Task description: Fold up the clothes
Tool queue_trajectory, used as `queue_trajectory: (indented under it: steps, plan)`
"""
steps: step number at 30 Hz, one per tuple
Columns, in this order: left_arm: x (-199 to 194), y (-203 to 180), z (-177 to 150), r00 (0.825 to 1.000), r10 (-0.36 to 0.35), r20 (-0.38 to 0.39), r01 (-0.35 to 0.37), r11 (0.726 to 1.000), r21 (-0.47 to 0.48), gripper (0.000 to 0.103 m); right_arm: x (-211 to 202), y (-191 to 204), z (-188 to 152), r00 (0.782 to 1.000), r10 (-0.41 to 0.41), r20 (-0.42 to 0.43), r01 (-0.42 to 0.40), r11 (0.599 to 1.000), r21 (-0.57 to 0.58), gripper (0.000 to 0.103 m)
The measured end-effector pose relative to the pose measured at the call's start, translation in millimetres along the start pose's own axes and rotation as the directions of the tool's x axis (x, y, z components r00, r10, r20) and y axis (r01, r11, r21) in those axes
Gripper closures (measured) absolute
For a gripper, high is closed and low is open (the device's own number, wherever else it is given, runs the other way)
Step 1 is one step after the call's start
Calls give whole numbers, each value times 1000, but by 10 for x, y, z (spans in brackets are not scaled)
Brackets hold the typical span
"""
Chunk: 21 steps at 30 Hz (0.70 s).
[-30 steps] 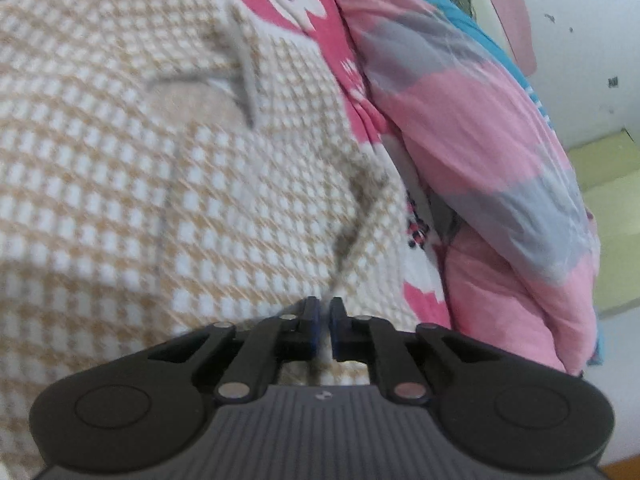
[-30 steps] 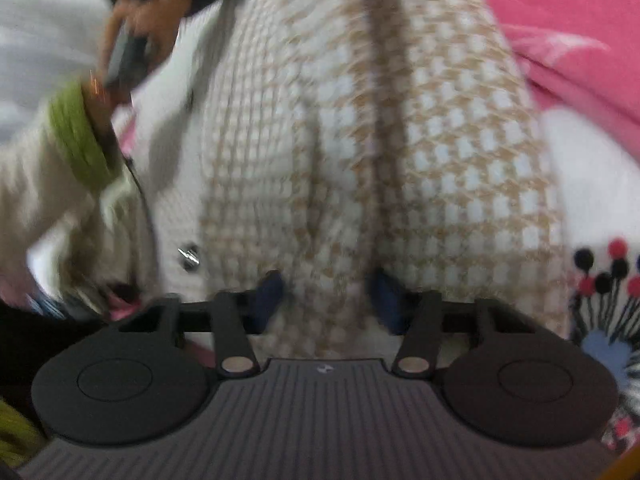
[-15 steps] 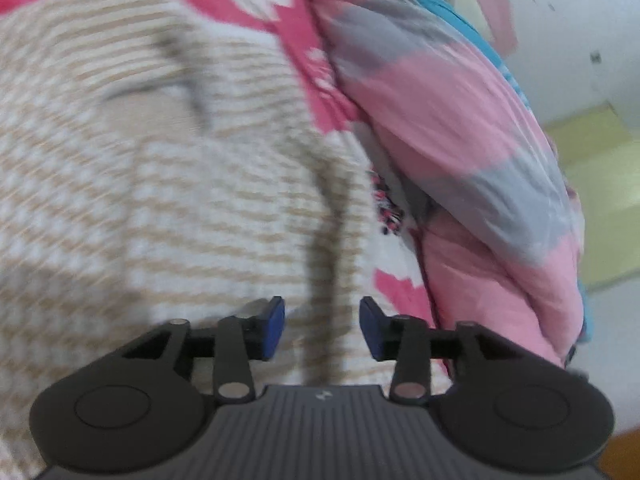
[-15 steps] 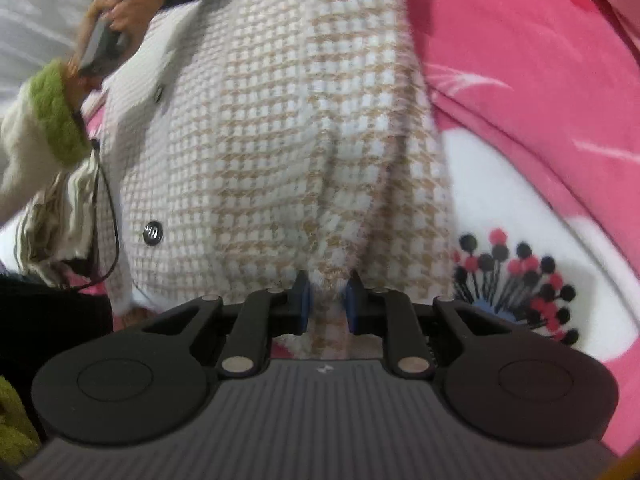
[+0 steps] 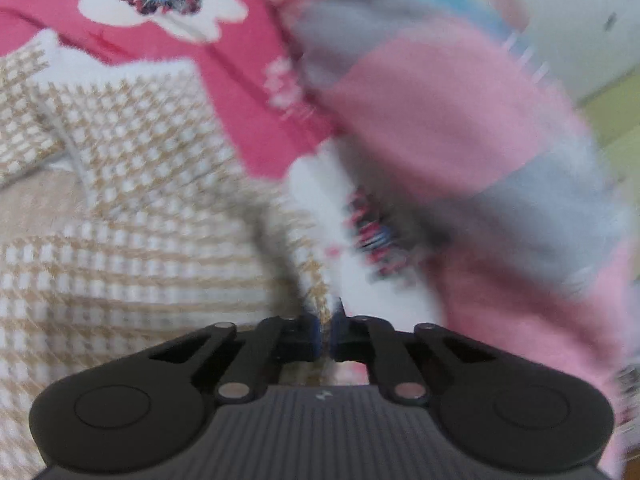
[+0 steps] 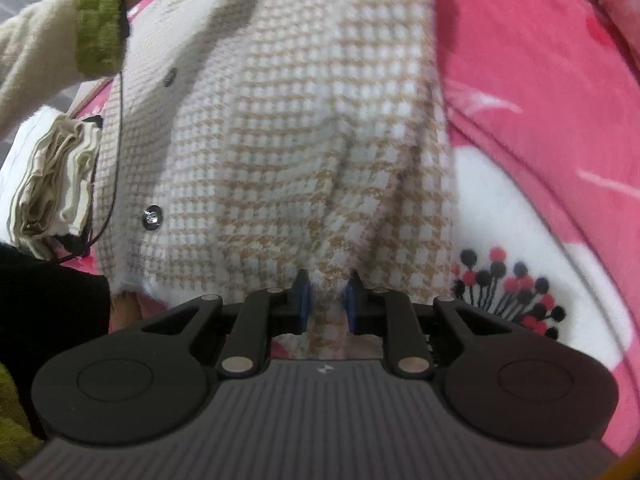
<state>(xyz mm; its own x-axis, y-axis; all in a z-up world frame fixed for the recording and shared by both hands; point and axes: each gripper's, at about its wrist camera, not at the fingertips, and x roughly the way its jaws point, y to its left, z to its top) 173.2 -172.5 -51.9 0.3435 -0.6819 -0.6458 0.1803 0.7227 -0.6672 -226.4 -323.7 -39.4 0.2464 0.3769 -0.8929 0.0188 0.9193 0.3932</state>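
A tan and white houndstooth knit jacket (image 5: 132, 208) lies spread on a pink floral bedsheet (image 5: 132, 44). In the left wrist view my left gripper (image 5: 325, 320) is shut on the jacket's right edge, pinching a thin fold of the cloth. In the right wrist view the same jacket (image 6: 296, 120) shows its dark buttons (image 6: 152, 217). My right gripper (image 6: 326, 300) is shut on a bunched fold of the jacket's hem, with the cloth filling the gap between the blue pads.
A rolled pink, grey and blue quilt (image 5: 460, 140) lies along the right of the bed. A person's arm in a cream sleeve with a green cuff (image 6: 98, 16) is at upper left. A folded beige cloth (image 6: 56, 184) lies at the left.
My left gripper, open half a second ago, has closed on the jacket's edge and swung right. My right gripper stays clamped on the hem, and the jacket looks pulled flatter.
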Motion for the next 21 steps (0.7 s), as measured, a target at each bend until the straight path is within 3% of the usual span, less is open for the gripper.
queue_trajectory:
  steps: [2,3,8,12,15,18,21]
  plan:
    - [-196,145,10,997,-68,30,69,997,-28,98,-35,138,18,1000,17,17,-16,999,-52,87]
    - [-227,260,25,997,-69,27,70,996,-50,98,-37,152,22,1000,24,15,-23,998,-62,87]
    - [-238,836,-72,1000,15,28,-10,986,-169,97,151,-149,-1,999,12,-41,-11,1000,26,87]
    - [-265,906,-102,999,11,48,-3,988,-157,96,52,-167,-10,1000,29,-12,-29,1000,-3,87]
    - [-240,949,-136,999,28,45,-21,988,-150,94,159,-337,-66,999,34,-30,-33,998,47,87]
    - [-199,949,-167,998,44,53,-35,986,-162,89,224,-495,-107,997,71,-19,-68,989,133,87]
    - [-207,886,-155,996,75,58,-66,987,-144,82,243,-524,-149,998,56,-1,-55,992,112,87]
